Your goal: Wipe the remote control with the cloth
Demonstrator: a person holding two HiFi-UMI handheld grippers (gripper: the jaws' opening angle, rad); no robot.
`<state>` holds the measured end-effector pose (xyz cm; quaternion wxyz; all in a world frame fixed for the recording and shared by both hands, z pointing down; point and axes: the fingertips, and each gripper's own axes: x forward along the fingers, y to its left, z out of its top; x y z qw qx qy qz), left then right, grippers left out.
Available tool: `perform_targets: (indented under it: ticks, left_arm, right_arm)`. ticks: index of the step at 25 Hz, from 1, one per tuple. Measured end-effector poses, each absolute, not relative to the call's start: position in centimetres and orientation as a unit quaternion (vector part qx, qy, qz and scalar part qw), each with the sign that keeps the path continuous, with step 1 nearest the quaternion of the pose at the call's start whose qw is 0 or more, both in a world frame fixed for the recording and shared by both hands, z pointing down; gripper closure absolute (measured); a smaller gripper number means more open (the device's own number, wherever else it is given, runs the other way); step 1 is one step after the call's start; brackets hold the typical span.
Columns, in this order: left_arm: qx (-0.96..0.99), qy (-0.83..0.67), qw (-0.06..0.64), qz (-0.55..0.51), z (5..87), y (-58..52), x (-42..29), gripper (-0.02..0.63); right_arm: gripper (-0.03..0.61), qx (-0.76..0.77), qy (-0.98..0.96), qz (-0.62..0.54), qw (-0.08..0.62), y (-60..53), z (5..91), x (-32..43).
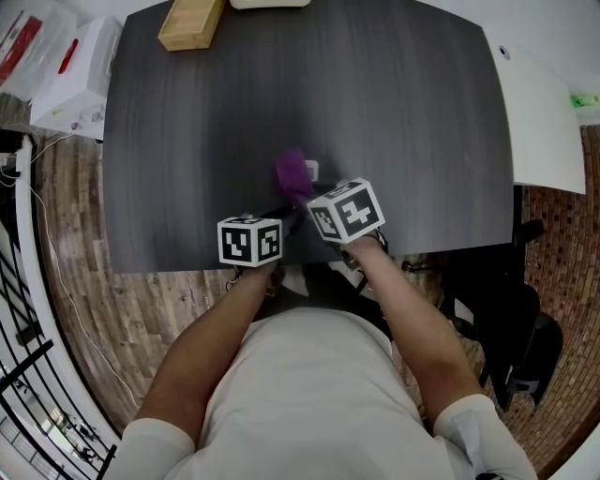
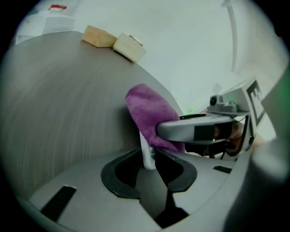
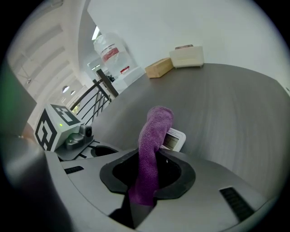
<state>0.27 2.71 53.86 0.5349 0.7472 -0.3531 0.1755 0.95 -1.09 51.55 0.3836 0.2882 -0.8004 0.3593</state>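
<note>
The desk (image 1: 394, 112) is a dark grey slab with a fine wood grain running across it, its near edge over a wood-patterned floor (image 1: 84, 234). Two things lie on it, both at the far edge toward the left — a tan block (image 1: 191, 22) and, just to its right, a cream box (image 2: 129, 46).
</note>
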Motion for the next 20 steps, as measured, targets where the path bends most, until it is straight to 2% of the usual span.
perform_targets:
  ticks: [20]
  left_arm:
    - [0.749,-0.359,0.53,0.169,54.0,2.6,0.5,0.515]
  right_arm:
    - [0.482,0.399,-0.759,0.357,0.37,-2.7,51.5,9.0]
